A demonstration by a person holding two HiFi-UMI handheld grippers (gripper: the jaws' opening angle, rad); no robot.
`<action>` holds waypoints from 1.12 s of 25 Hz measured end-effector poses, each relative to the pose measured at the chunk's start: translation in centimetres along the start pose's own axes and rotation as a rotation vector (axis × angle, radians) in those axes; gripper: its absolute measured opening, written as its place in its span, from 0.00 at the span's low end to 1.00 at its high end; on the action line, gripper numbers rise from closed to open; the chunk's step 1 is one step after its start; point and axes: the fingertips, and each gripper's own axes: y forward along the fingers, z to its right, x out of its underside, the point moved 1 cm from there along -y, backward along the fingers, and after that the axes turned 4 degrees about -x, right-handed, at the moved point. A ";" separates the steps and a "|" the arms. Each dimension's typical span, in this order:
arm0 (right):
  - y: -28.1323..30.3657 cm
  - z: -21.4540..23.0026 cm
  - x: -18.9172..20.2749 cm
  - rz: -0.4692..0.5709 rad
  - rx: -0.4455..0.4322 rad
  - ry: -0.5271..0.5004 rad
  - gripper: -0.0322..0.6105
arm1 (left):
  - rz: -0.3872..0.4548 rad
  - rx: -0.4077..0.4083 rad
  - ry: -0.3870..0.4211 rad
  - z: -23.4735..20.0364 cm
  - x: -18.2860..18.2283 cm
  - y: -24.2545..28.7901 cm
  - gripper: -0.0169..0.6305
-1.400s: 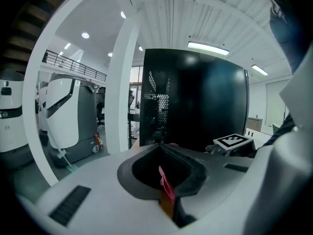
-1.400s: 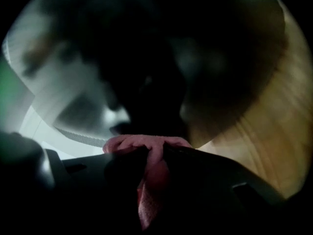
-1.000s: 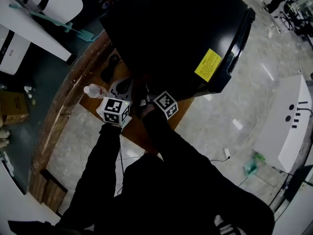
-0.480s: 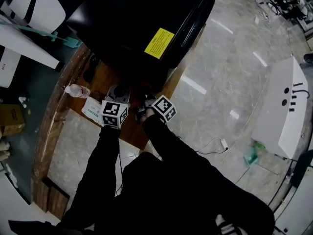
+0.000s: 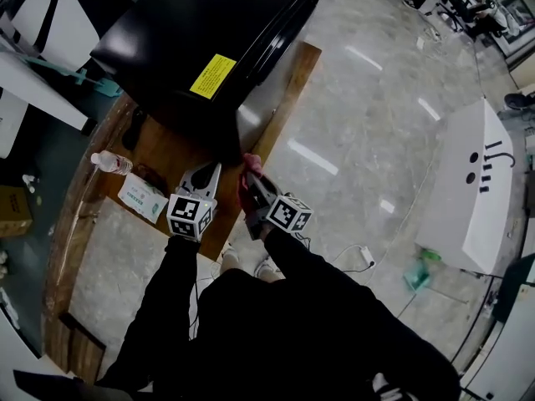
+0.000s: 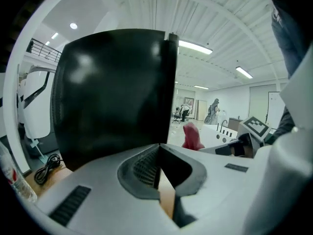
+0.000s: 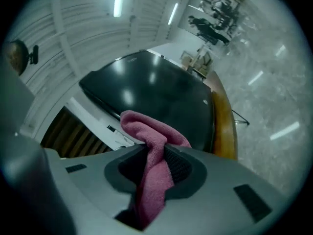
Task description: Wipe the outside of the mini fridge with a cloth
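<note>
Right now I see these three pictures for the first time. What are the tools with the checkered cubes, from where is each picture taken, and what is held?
No robot is here. A person holds a gripper in each hand; each pinches with two fingers, and the marked cube is part of it. One picture comes from a camera on the person's head, looking down. The other two come from cameras riding on the grippers. A black mini fridge stands on a wooden table, with a water bottle and a white packet beside it. The right gripper pinches a pink cloth. The left gripper is shut, with nothing between its fingers.
</note>
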 end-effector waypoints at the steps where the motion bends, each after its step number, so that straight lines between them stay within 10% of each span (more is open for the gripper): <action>1: -2.0 -0.4 -1.1 -0.009 -0.020 -0.049 0.20 | 0.010 0.019 -0.014 1.6 -0.4 -0.4 0.03; 11: -19.1 -9.2 -11.1 -0.092 -0.192 -0.692 0.20 | 0.123 0.204 -0.047 18.4 -7.1 -5.8 0.03; 28: -28.9 -10.7 -23.6 0.019 -0.170 -0.842 0.20 | 0.194 0.415 0.119 32.5 -16.5 0.1 0.03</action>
